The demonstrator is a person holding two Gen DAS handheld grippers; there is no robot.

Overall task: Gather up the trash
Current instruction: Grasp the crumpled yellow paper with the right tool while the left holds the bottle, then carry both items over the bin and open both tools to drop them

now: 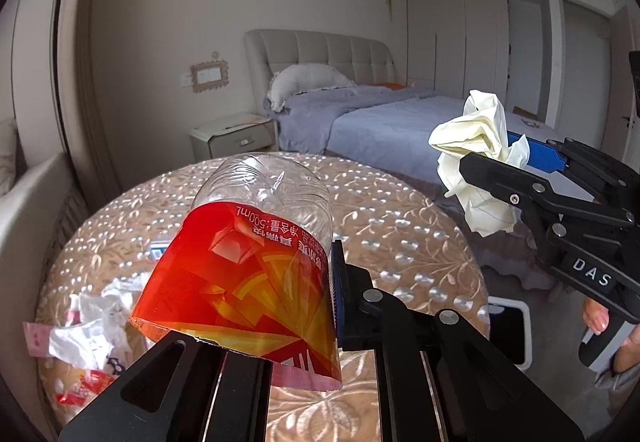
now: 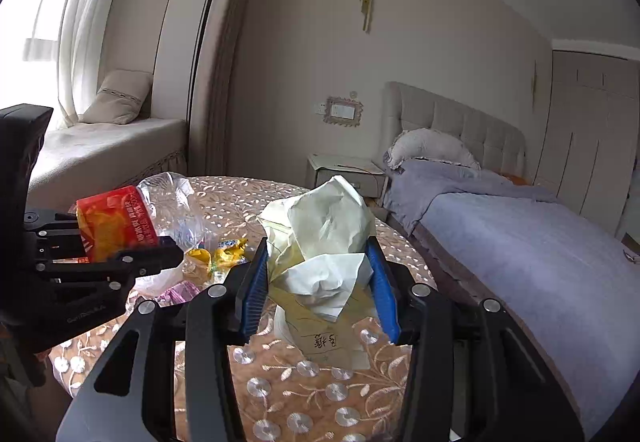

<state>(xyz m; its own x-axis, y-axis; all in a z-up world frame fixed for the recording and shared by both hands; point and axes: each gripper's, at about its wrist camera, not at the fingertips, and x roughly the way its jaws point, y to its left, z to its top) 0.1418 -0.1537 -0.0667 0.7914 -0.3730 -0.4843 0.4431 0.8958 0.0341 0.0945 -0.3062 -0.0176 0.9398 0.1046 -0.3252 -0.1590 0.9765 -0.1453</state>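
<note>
Trash was already in both our grippers, lifted clear of the round table (image 1: 400,226) with its embroidered cloth. Our left gripper (image 1: 256,306) was closed on the plastic bottle (image 1: 256,242), its jaws pressed against the red label, the clear, crushed base pointing away from the camera and out over the tabletop. Our right gripper (image 2: 320,282) was clamped on the crumpled paper (image 2: 324,242), a pale wad squeezed between the blue pads (image 2: 254,286) and bulging above them; in the left wrist view the same wad sat in the air off to the right, above the table's edge and in front of the bed (image 1: 392,122). We judged the step in hand to be the carry: both picks looked done and nothing was being released yet. More litter remained on the table, namely white scraps and a red wrapper (image 1: 86,382) near the left edge, and yellow wrappers (image 2: 224,252) just below the bottle in the right wrist view. No bin or bag showed in either view, so we could not tell where the load was headed. Our next move called for finding that container, keeping both grips firm on the way, since the bottle was slick and the paper loose, then opening over it and returning for the rest.
</note>
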